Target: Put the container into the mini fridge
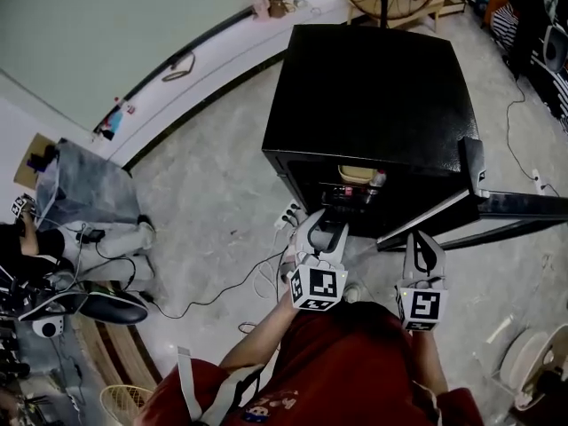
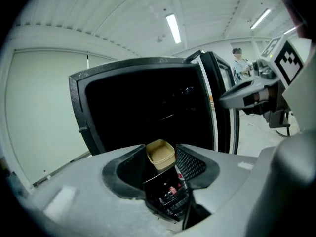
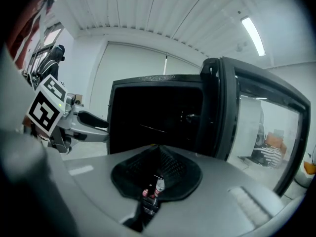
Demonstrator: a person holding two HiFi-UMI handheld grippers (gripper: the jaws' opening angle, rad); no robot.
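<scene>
Tan container (image 1: 358,173) sits in the mini fridge (image 1: 373,96) at the shelf's front lip, touching or just beside a bottle (image 1: 376,183). The left hand-held gripper (image 1: 325,231) has its jaws apart and empty, and the right hand-held gripper (image 1: 422,242) has its jaws together. Risk: the door (image 1: 497,207) is open, and closing it could clip the container or tip the bottle if either overhangs.

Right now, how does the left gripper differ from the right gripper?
The left gripper has its jaws apart; the right gripper has them together. The left gripper faces the container inside the open mini fridge; the right gripper sits nearer the door. Both hold nothing.
</scene>
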